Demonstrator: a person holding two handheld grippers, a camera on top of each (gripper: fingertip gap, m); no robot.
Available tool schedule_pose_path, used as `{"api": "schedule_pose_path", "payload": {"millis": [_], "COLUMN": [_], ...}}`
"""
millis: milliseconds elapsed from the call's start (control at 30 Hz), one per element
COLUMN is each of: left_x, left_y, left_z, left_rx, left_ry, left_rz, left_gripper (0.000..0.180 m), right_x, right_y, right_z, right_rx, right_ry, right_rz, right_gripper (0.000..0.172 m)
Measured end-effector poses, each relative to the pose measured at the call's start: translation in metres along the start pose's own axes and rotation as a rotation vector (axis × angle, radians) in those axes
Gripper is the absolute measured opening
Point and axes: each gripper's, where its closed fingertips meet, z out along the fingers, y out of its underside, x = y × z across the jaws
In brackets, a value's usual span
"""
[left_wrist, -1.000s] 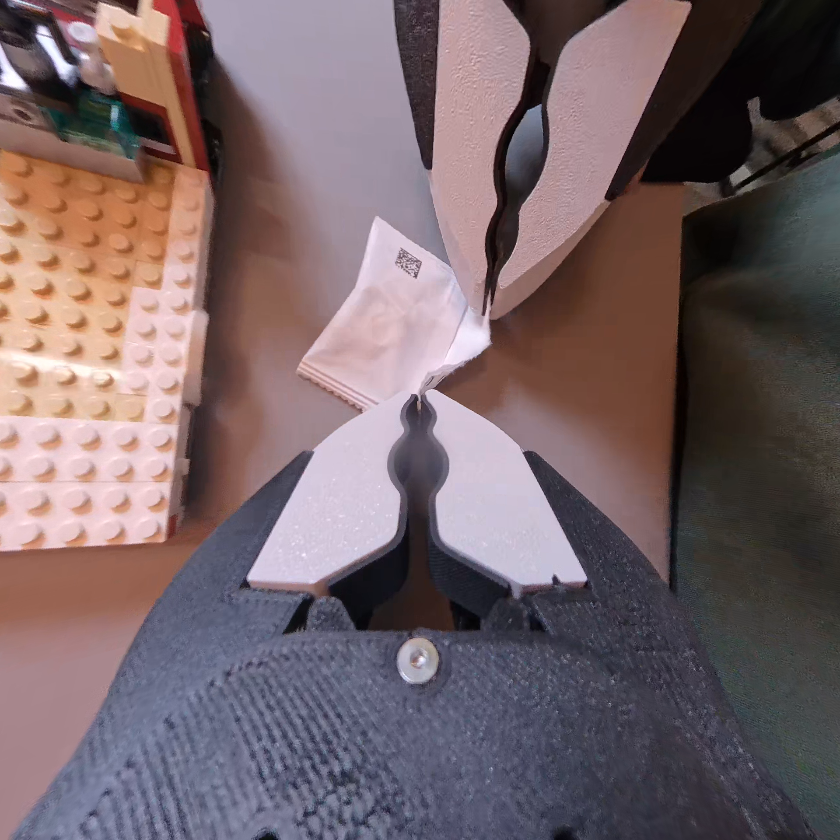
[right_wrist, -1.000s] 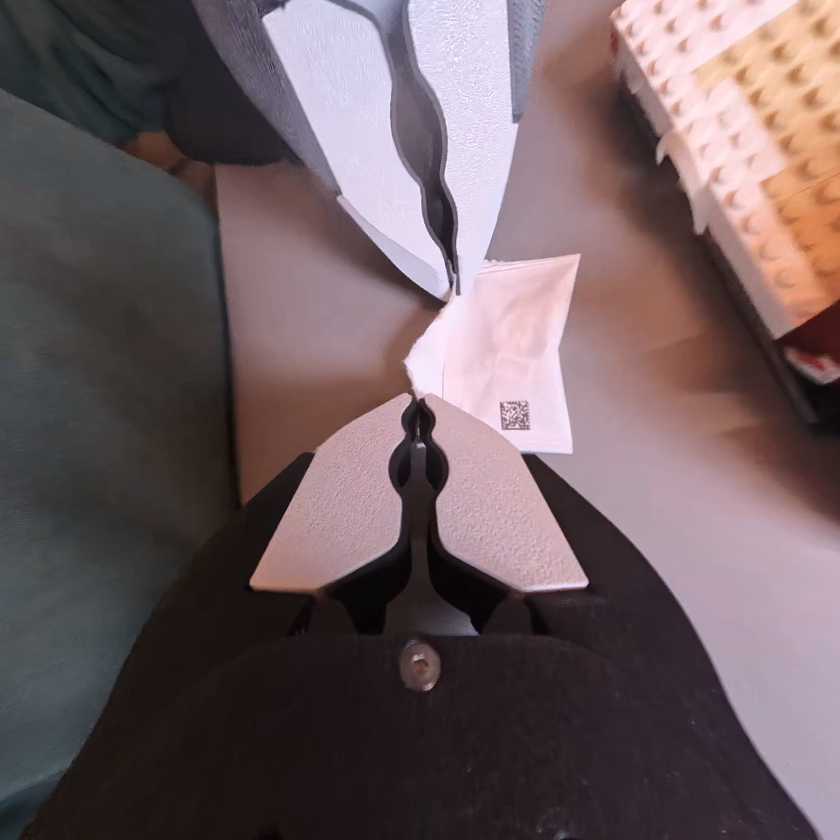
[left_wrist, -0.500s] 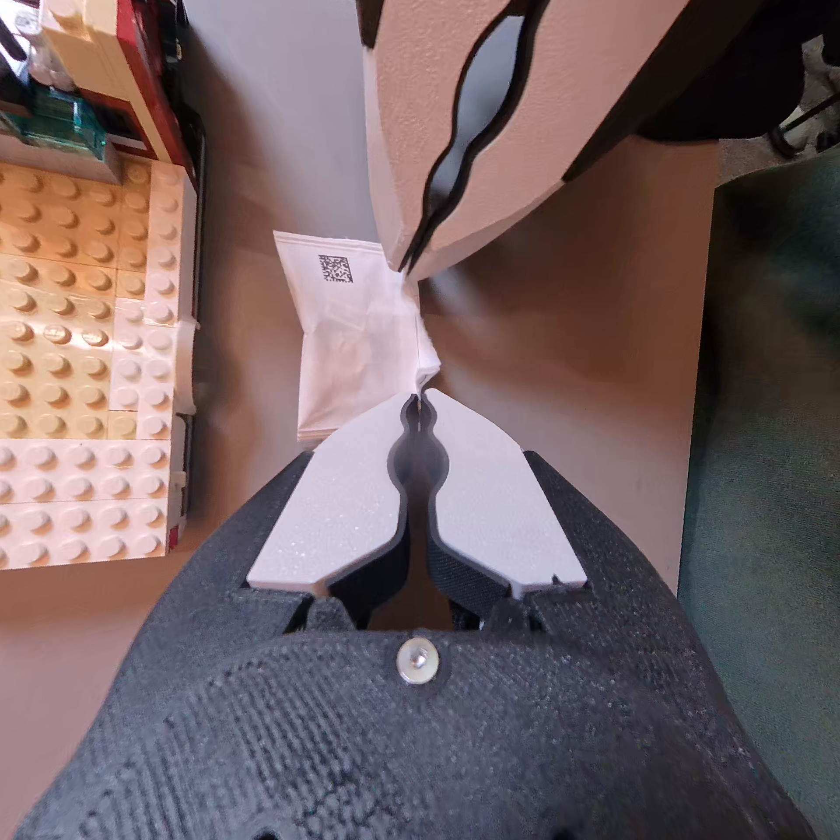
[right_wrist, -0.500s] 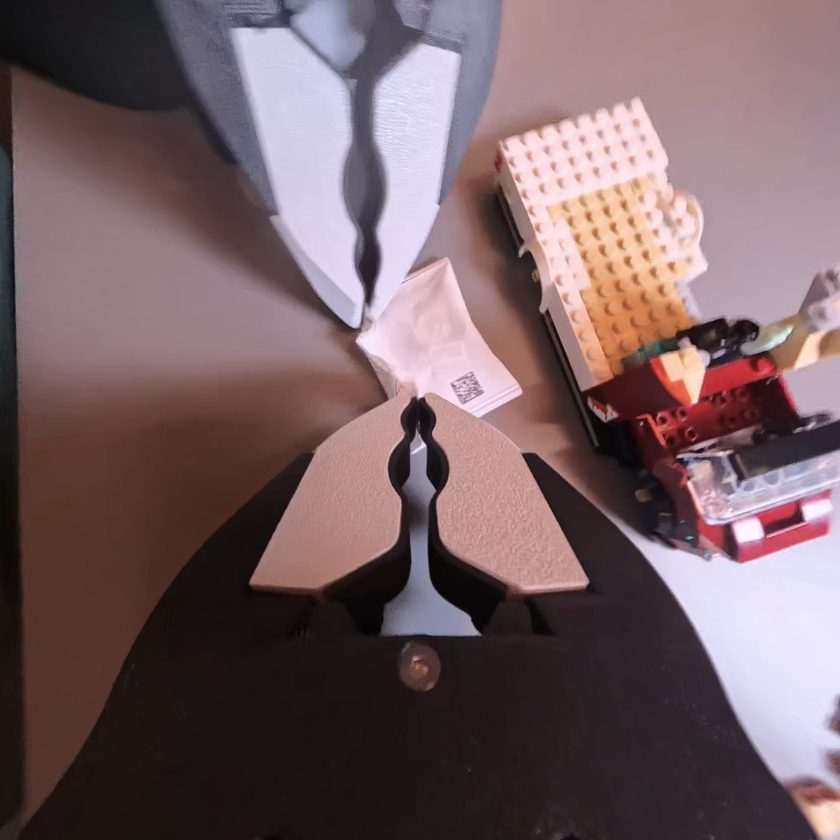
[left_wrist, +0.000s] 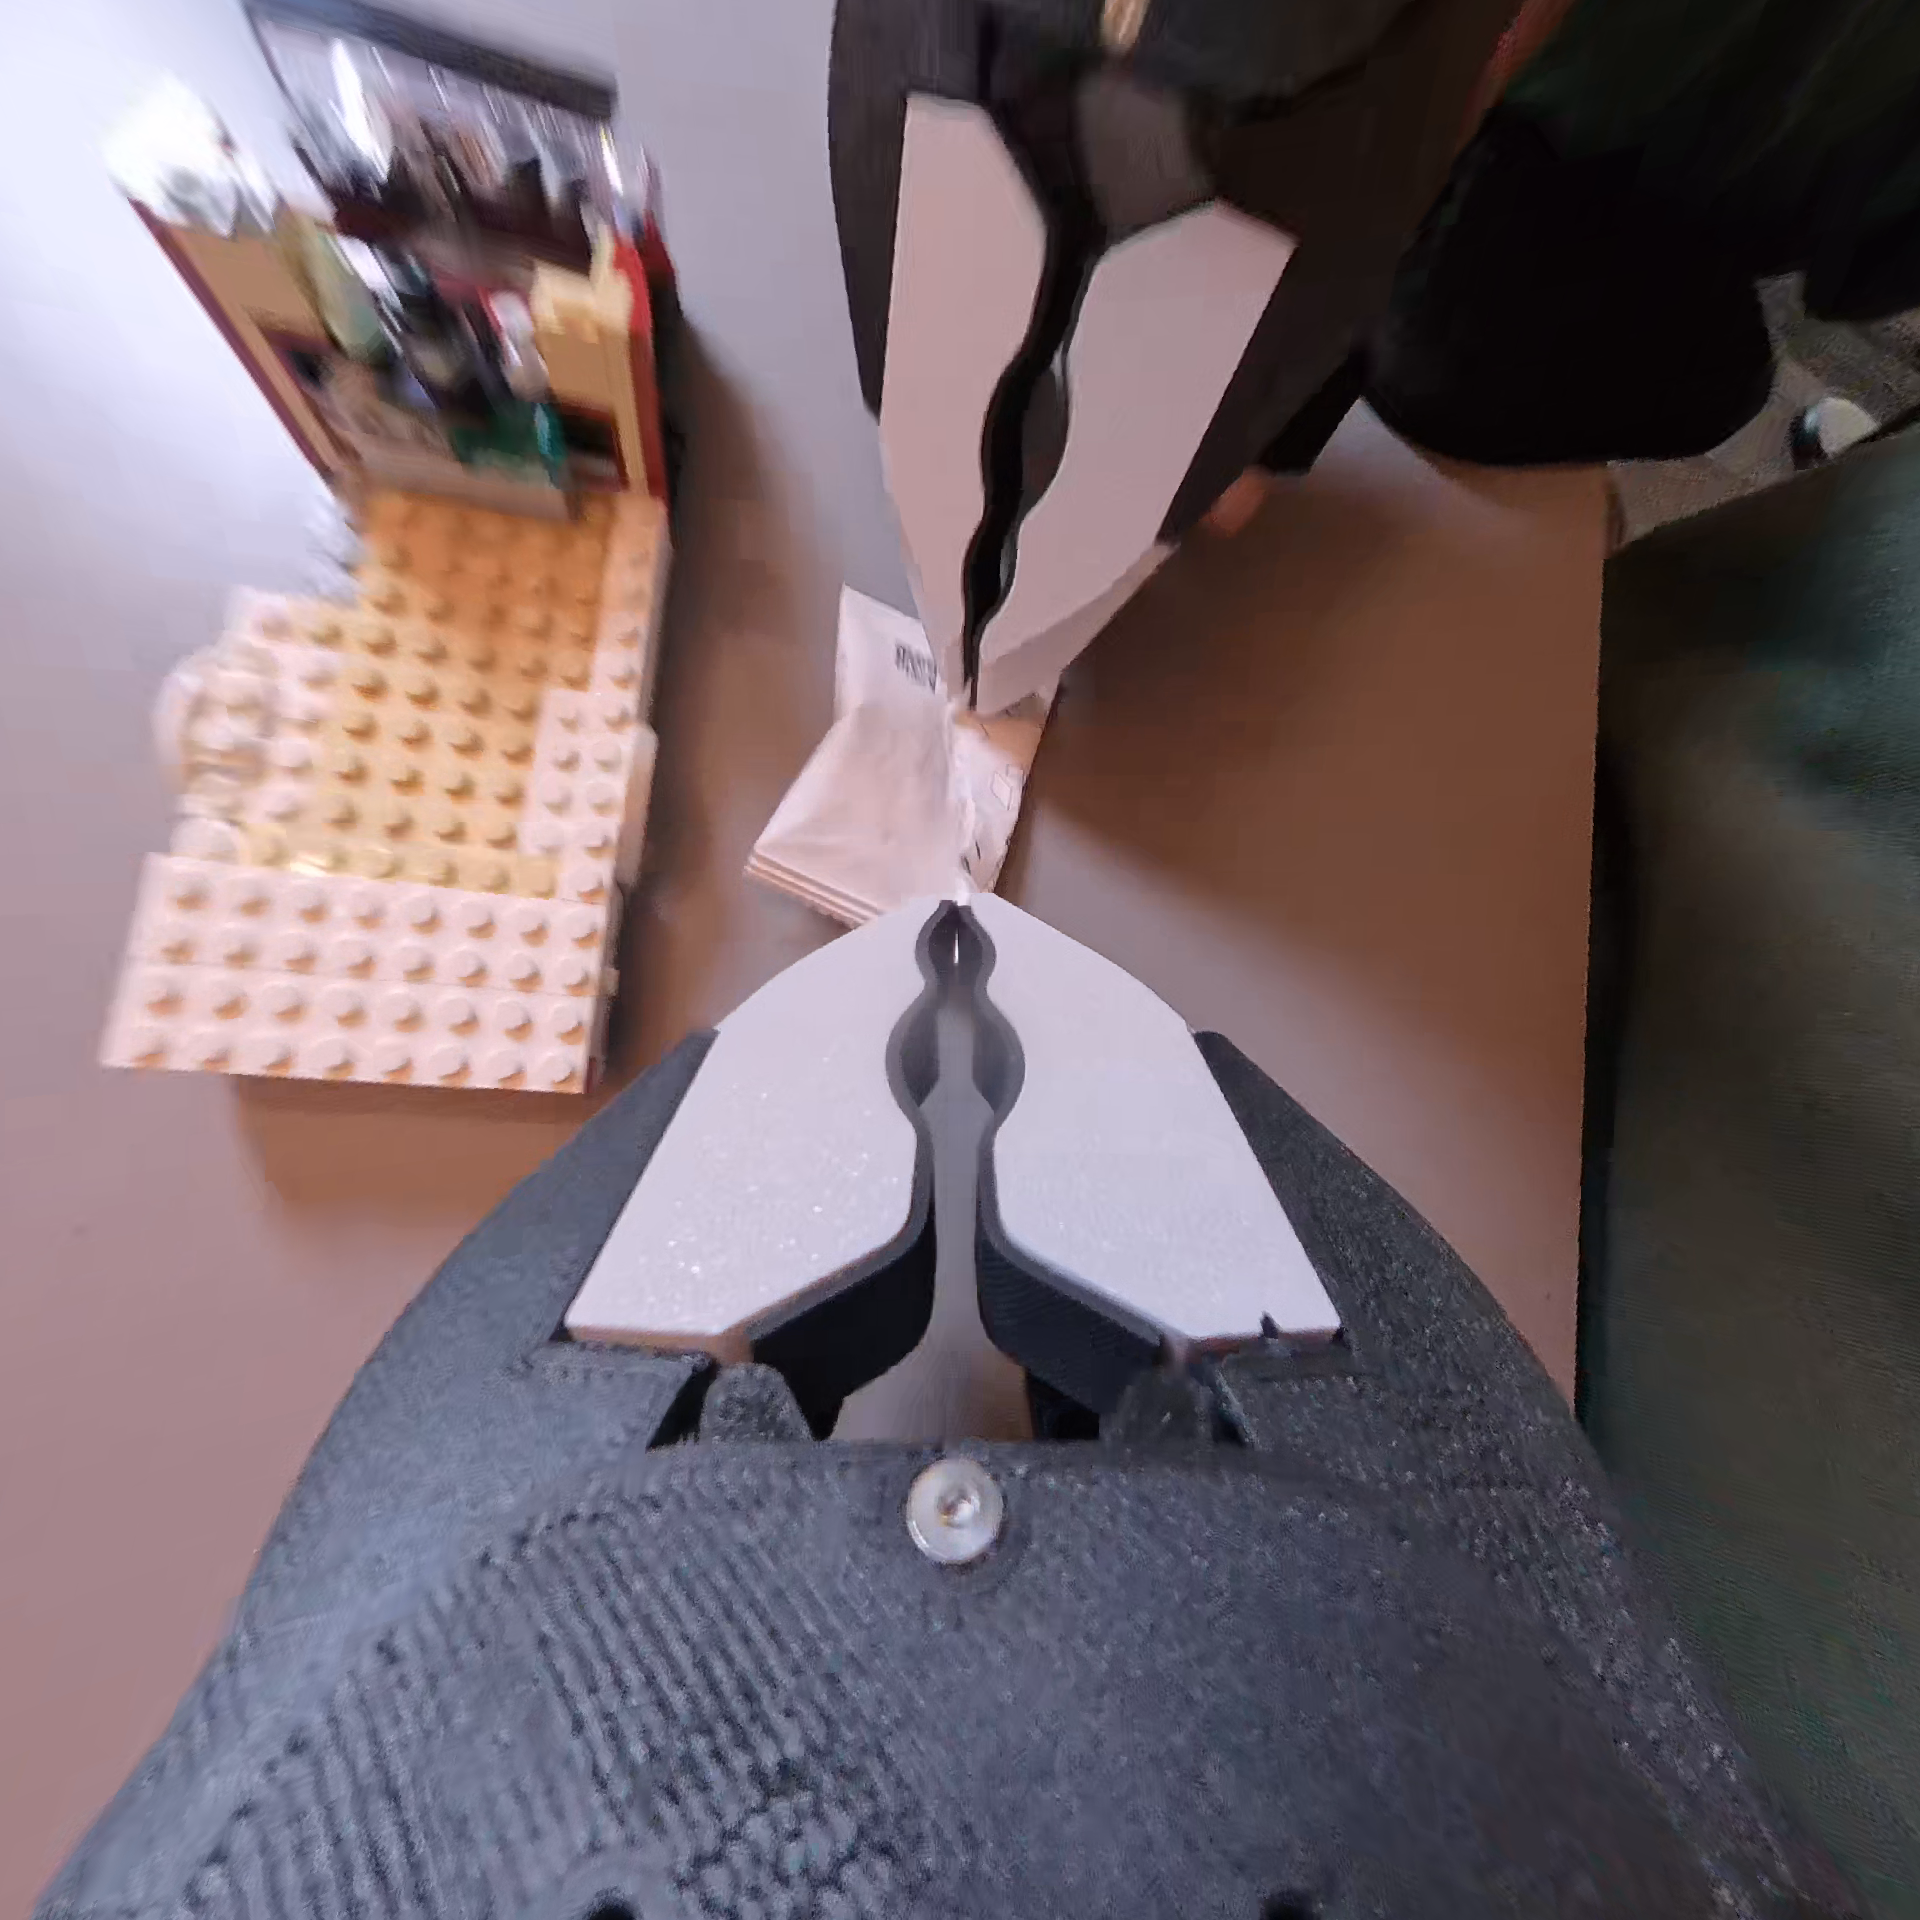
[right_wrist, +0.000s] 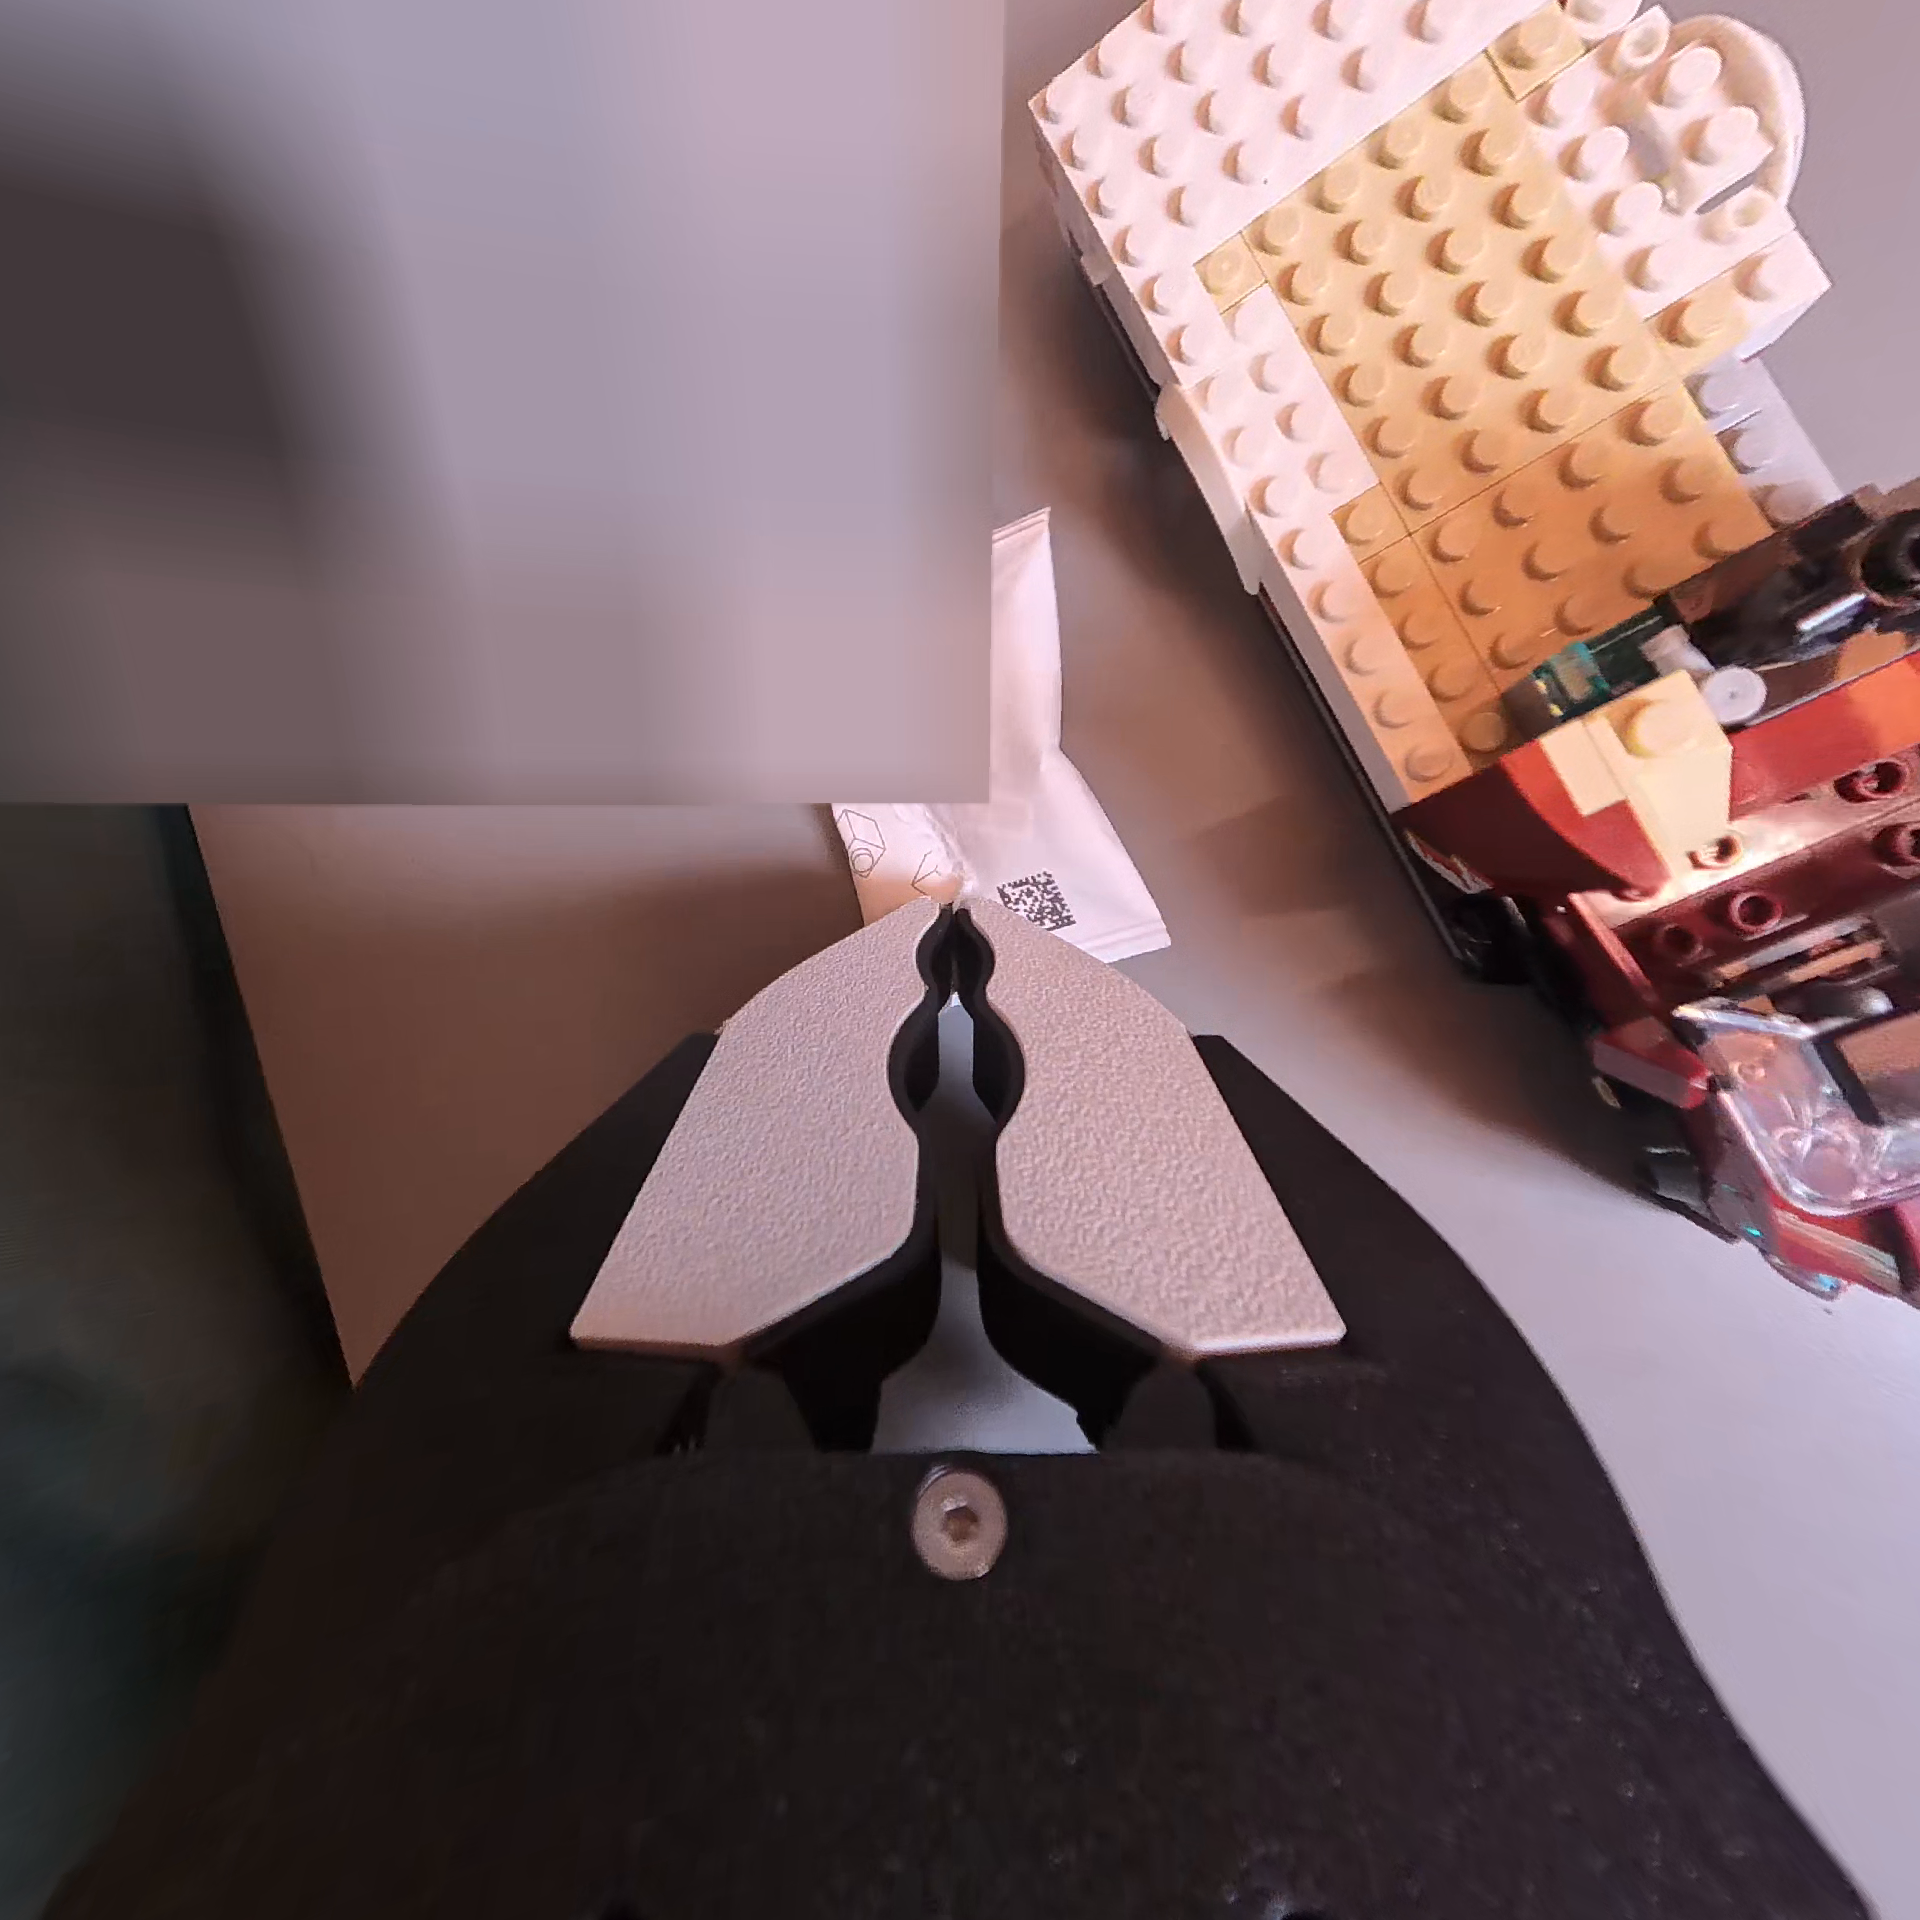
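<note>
At the left of the left wrist view, a studded toy-brick model in white and tan with a dark red vehicle body (left_wrist: 395, 790) was seen on the grey-brown tabletop (left_wrist: 1299, 831), well apart from the grippers. Between the two tools, a small white paper bag with a printed code square (left_wrist: 883, 800) was held above the table. The left gripper (left_wrist: 958, 912) was closed, with an edge of the bag pinched at its tips; the opposite edge was pinched by the right gripper (left_wrist: 971, 681), its fingers likewise pressed together.

A sudden rip could be judged the main risk: the paper was crumpled along the line between the two grips, and a hard pull might split the bag wide and scatter whatever was inside. A thin edge could also slip out of one pinch.

Much was left unclear. The bag's contents were not shown. The far part of the model was blurred in the left view. In the right wrist view a large blurred patch covered the upper left, hiding the left gripper. At the right, a dark green surface (left_wrist: 1766, 1039) was cut off by the frame.
</note>
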Motion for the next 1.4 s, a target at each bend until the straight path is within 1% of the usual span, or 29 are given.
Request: {"api": "schedule_pose_path", "payload": {"millis": [67, 100, 200, 300, 400, 533, 633, 733, 833, 900, 1033, 1133, 1200, 1300, 1400], "left_x": [0.012, 0.018, 0.015, 0.001, -0.004, -0.004, -0.004, -0.004, -0.004, -0.004, -0.004, -0.004, -0.004, -0.004, -0.004], "left_y": [-0.015, -0.017, -0.005, 0.013, 0.013, 0.014, 0.014, 0.014, 0.014, 0.014, 0.014, 0.014, 0.014, 0.014, 0.014], "left_z": [-0.013, -0.012, 0.013, 0.030, 0.031, 0.031, 0.031, 0.031, 0.031, 0.031, 0.031, 0.031, 0.031, 0.031, 0.031], "left_rx": [0.076, 0.078, -0.018, -0.125, -0.121, -0.103, -0.103, -0.101, -0.104, -0.106, -0.101, -0.100, -0.100, -0.099, -0.097], "left_ry": [0.002, 0.001, -0.084, -0.132, -0.139, -0.111, -0.123, -0.136, -0.133, -0.137, -0.137, -0.130, -0.133, -0.137, -0.143], "left_rz": [0.089, 0.130, 0.244, 0.255, 0.255, 0.223, 0.237, 0.242, 0.241, 0.243, 0.241, 0.235, 0.236, 0.236, 0.241], "left_gripper": [0.000, 0.000, 0.000, 0.000, 0.000, 0.001, 0.001, 0.000, 0.000, 0.000, 0.001, 0.000, 0.000, 0.000, 0.000], "right_x": [0.000, 0.000, 0.000, 0.000, 0.000, 0.000, -0.001, -0.022, -0.033, -0.033, -0.032, -0.053, -0.056, -0.033, -0.020], "right_y": [0.000, 0.000, 0.000, 0.000, 0.001, 0.001, -0.003, -0.021, -0.028, -0.035, -0.052, -0.054, -0.048, -0.036, -0.027], "right_z": [0.000, 0.000, 0.000, 0.000, 0.000, 0.000, -0.004, -0.020, -0.015, -0.012, -0.033, -0.040, -0.028, 0.003, 0.019], "right_rx": [0.008, 0.008, 0.004, 0.013, 0.023, 0.031, 0.072, 0.194, 0.182, 0.192, 0.253, 0.281, 0.242, 0.130, 0.065], "right_ry": [0.003, 0.004, 0.000, 0.001, 0.002, -0.001, 0.059, 0.101, 0.185, 0.228, 0.296, 0.258, 0.254, 0.312, 0.287], "right_rz": [0.007, 0.008, 0.008, 0.004, -0.004, -0.030, -0.148, -0.310, -0.445, -0.467, -0.466, -0.522, -0.515, -0.450, -0.383], "right_gripper": [0.001, 0.001, 0.001, 0.001, 0.001, 0.001, 0.001, 0.001, 0.000, 0.000, 0.000, 0.000, 0.000, 0.000, 0.000]}}
